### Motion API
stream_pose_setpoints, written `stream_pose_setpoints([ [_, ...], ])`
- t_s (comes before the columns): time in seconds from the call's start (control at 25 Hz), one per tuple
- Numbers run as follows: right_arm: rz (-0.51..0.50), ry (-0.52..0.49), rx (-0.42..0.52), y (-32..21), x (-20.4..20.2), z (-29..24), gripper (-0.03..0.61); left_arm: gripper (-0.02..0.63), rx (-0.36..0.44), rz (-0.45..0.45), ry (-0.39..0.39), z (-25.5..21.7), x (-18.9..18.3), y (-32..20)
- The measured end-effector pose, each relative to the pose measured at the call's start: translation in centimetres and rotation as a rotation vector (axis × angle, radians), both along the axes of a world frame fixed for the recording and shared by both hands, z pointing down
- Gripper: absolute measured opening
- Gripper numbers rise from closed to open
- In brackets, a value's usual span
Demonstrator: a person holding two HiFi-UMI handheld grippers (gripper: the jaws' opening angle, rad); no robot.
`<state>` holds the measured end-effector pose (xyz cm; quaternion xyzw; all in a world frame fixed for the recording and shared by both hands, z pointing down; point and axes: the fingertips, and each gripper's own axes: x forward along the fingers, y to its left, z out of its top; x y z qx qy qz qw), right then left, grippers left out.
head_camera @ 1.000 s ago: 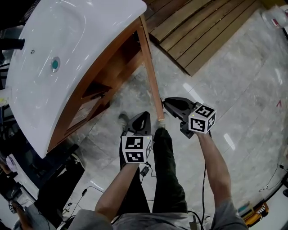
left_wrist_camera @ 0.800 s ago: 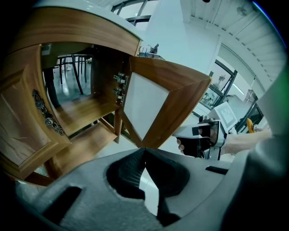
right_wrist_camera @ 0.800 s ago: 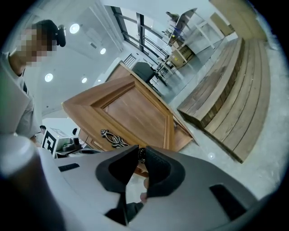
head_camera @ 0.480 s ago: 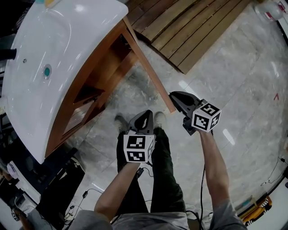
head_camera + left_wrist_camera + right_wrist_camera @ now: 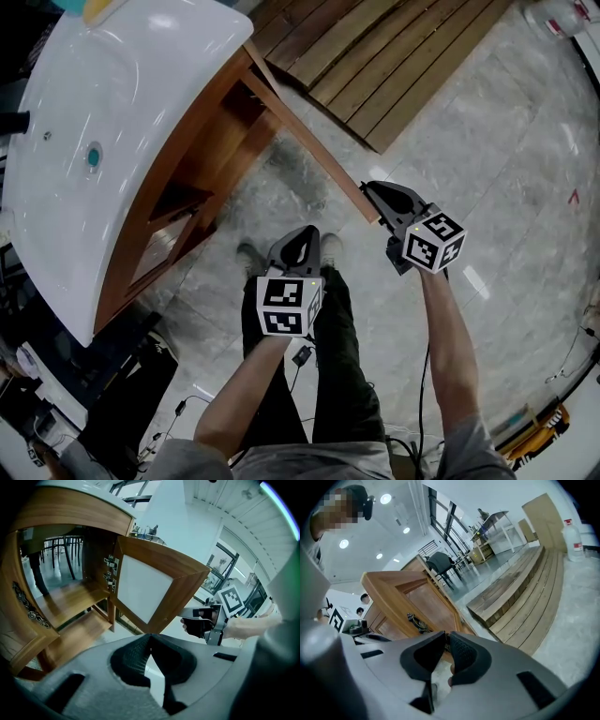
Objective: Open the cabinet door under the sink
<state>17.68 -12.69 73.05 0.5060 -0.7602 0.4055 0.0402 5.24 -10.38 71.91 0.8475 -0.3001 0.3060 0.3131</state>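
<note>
Door (image 5: 309, 142): swung well out from the cabinet (image 5: 202, 150) under the sink (image 5: 94, 112); hinged side at the cabinet, free edge at the right claw (image 5: 371, 195).
Door faces: white panel (image 5: 140, 590) in a wood frame on the inner face; metal handle (image 5: 417, 619) on the outer face.
Right claw: narrow; jaws have just been closing, with the door's free edge between the tips, pads on it.
Left claw (image 5: 302, 236): tips together, nothing between them; held above the floor (image 5: 469, 150), just beside the person's legs (image 5: 347, 375), apart from the door.
Cabinet interior: exposed; wood shelf (image 5: 65, 599) visible, hinges (image 5: 110, 569) at the door's hinged side.
Planks (image 5: 394, 56): lie on the floor beyond the door.
</note>
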Motion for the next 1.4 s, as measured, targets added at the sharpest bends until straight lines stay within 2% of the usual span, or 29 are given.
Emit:
stream_pose_setpoints([
  [0.4, 0.145, 0.048, 0.011, -0.5, 5.1, -0.5, 0.011, 0.008, -0.011, 0.029, 0.006, 0.0, 1.4, 0.8],
  [0.52, 0.128, 0.068, 0.003, 0.3, 5.0, -0.2, 0.011, 0.008, -0.014, 0.035, 0.008, -0.2, 1.8, 1.0],
  [0.84, 0.167, 0.037, 0.028, 1.3, 4.4, -1.5, 0.011, 0.008, 0.013, 0.045, 0.016, -1.8, 1.8, 0.4],
  [1.2, 0.152, 0.129, 0.155, 1.6, 1.5, -9.0, 0.009, 0.008, 0.079, 0.064, 0.047, -8.1, 0.8, -1.0],
  [1.4, 0.138, 0.163, 0.215, 1.4, -0.4, -14.7, 0.009, 0.006, 0.159, 0.061, 0.133, -14.1, 0.6, -2.2],
])
